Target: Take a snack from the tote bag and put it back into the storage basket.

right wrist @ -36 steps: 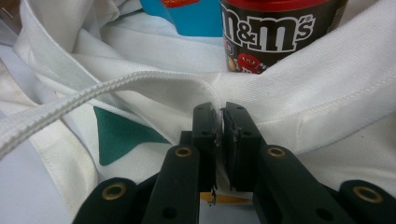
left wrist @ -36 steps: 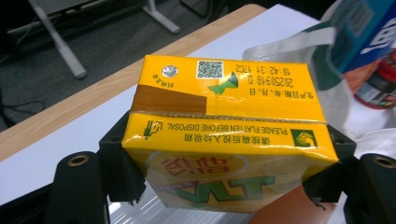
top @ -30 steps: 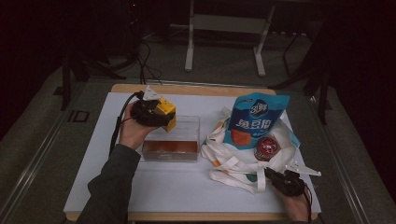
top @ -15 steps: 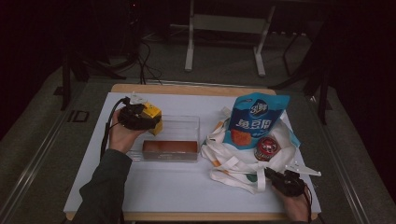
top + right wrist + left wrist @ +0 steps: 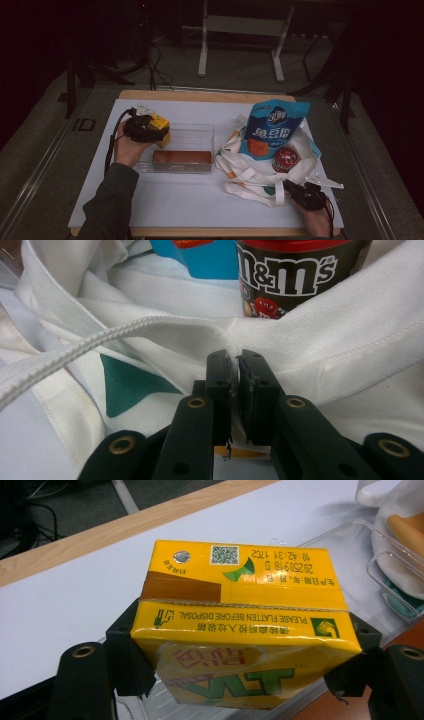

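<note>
My left gripper point(image 5: 150, 131) is shut on a yellow drink carton point(image 5: 240, 625), held over the left end of a clear plastic box point(image 5: 197, 134); the carton point(image 5: 161, 129) is clamped by its two sides. A brown block point(image 5: 181, 157) lies inside the box. My right gripper point(image 5: 235, 390) is shut on the edge of a white cloth tote bag point(image 5: 320, 360) near the table's front right; from above this gripper point(image 5: 292, 188) sits at the bag's point(image 5: 250, 175) near edge. On the bag rest a blue snack pouch point(image 5: 272, 127) and a dark M&M's tub point(image 5: 286, 159).
A white table point(image 5: 200, 205) with a wooden far edge point(image 5: 200, 95) carries everything. A white bag strap point(image 5: 100, 345) runs across the right gripper view. Beyond the table stand a metal frame point(image 5: 240, 30) and floor cables point(image 5: 155, 65).
My left gripper has carried the yellow carton leftward and slightly toward me, from above the box's middle to its left end. The right gripper has stayed put on the bag.
</note>
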`<state>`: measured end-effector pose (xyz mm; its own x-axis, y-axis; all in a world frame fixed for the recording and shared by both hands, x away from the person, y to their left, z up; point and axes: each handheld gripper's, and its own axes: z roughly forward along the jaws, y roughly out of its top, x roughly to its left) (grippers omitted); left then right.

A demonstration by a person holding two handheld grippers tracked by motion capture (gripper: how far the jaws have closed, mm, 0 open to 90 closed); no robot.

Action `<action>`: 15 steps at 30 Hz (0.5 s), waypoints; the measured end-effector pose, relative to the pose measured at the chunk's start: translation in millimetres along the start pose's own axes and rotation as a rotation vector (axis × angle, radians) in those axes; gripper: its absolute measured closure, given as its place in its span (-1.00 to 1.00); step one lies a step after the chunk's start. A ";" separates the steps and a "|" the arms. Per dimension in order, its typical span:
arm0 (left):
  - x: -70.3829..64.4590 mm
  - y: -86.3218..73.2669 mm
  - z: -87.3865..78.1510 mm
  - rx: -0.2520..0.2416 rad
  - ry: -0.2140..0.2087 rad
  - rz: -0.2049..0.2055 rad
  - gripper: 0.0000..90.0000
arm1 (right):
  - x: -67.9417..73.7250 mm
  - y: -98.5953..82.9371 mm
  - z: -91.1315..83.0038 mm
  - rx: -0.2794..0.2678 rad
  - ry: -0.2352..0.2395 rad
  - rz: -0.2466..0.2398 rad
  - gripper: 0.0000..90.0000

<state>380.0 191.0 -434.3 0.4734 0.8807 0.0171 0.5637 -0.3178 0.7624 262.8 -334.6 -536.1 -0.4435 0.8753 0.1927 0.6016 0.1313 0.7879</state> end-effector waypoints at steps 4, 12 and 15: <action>0.1 -3.9 2.6 0.008 0.002 -0.005 -0.36 | 0.0 0.0 0.0 0.000 0.000 0.000 0.85; 0.4 -9.2 5.8 0.020 0.003 -0.010 -0.36 | 0.1 0.0 -0.1 0.000 -0.001 -0.001 0.85; 0.5 -10.3 5.8 0.022 0.003 -0.010 -0.36 | 0.1 0.0 0.0 0.000 -0.001 -0.001 0.85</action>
<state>378.4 192.7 -445.9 0.4662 0.8846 0.0115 0.5828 -0.3169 0.7483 262.7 -334.5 -536.1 -0.4433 0.8757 0.1914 0.6013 0.1322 0.7880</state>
